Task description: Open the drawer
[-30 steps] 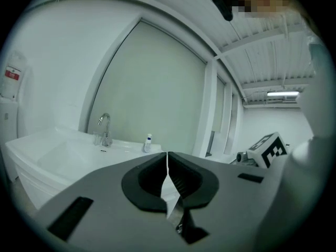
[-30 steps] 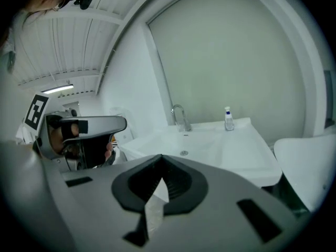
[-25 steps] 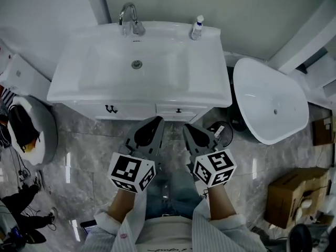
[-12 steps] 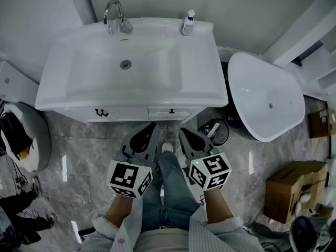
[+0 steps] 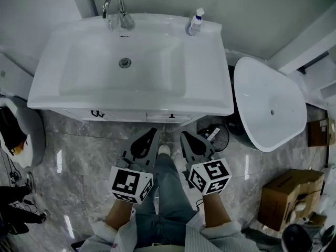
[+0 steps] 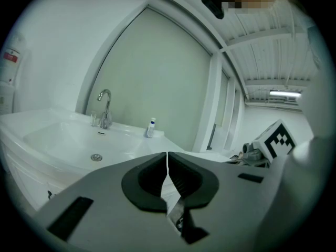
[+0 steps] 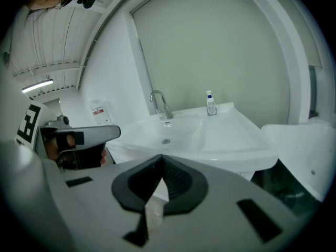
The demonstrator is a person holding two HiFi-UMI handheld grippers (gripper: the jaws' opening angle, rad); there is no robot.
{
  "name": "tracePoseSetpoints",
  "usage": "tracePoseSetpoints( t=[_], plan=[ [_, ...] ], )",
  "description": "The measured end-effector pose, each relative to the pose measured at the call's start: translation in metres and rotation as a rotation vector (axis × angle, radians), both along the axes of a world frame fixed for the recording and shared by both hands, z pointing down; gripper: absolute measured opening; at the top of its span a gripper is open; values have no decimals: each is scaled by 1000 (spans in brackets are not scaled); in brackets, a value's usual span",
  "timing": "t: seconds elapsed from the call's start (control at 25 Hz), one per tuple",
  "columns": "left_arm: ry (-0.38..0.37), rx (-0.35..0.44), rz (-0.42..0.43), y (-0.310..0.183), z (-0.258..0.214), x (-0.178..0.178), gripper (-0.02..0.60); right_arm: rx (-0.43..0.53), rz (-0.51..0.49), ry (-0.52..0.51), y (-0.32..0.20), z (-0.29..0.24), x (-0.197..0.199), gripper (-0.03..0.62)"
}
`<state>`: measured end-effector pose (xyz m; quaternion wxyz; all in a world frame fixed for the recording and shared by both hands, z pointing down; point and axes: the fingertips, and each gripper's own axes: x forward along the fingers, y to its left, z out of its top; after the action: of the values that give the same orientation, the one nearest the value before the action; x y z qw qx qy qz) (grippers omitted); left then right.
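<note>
Grey marble floor (image 5: 79, 156) lay below. Left gripper (image 5: 153, 133) and right gripper (image 5: 184, 136) were both clenched, empty. Just ahead of the jaws, under the sink (image 5: 126, 83), sat the closed drawer (image 5: 160, 118): probably rigid and easy-sliding, best taken by its small slippery knob (image 5: 171, 116).

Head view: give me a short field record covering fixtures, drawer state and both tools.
Fixtures: white ceramic washbasin, chrome faucet, small blue-capped bottle
Drawer: white drawer front with dark knob, closed
Left tool: shut, empty, short of the drawer
Right tool: shut, empty, short of the drawer
Floor: loose white basin, brown cardboard box
</note>
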<state>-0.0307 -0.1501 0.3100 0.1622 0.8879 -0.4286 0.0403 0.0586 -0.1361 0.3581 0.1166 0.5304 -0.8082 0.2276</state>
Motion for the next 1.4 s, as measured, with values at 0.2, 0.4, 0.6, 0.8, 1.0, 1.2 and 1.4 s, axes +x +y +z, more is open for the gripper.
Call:
tracePoseSetpoints(
  t=[0.2, 0.4, 0.6, 0.8, 1.0, 1.2, 1.4],
  plan=[
    [-8, -14, -3, -6, 26, 3, 23, 1, 16, 26, -9, 24, 1, 11],
    [-14, -26, -3, -8, 55, 2, 23, 1, 35, 50, -15, 52, -1, 11],
    [-26, -34, -1, -12, 85, 1, 23, -13, 53, 71, -23, 91, -1, 11],
    [-49, -58, 5, -14, 121, 1, 23, -45, 53, 103, -30, 134, 1, 11],
    [-51, -83, 20, -18, 150, 5, 23, -79, 30, 130, -35, 168, -5, 12],
    [-44, -83, 48, -17, 170, 6, 23, -102, 31, 115, -40, 196, -8, 14],
    [-51, -76, 57, -19, 184, 4, 23, -147, 59, 95, -51, 225, -3, 72]
  ],
)
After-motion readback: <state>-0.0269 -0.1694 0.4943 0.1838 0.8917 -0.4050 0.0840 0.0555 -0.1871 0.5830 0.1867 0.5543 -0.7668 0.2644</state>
